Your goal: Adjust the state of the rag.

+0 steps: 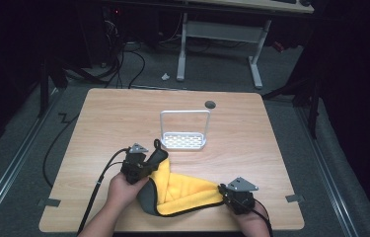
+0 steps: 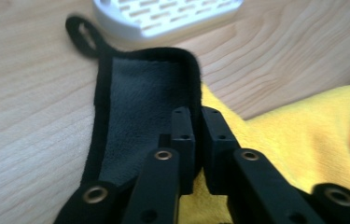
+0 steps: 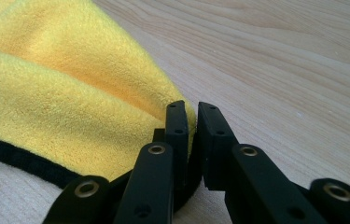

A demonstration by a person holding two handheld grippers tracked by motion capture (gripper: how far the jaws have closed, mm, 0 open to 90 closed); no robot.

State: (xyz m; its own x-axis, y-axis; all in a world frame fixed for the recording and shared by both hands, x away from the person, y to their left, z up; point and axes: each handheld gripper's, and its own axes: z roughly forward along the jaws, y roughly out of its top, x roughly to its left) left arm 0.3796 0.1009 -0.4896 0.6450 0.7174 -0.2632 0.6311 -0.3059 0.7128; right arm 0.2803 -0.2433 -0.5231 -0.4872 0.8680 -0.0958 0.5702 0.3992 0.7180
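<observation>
A yellow cloth point(image 1: 185, 191) with a grey back and black edging lies bunched on the wooden table point(image 1: 113, 118) near its front edge. My left gripper point(image 1: 143, 165) is shut on the cloth's upper left corner, where the grey side point(image 2: 140, 107) folds up and a black loop point(image 2: 81, 37) sticks out. My right gripper point(image 1: 226, 193) is shut on the cloth's right corner point(image 3: 116, 93), low over the table. In both gripper views the jaws stand nearly together with cloth pinched between them.
A white rack point(image 1: 184, 129) with a slotted base point(image 2: 163, 14) and a wire frame stands just beyond the cloth at the table's middle. A dark round hole point(image 1: 210, 104) sits near the far edge. A desk frame point(image 1: 219, 37) stands on the floor behind.
</observation>
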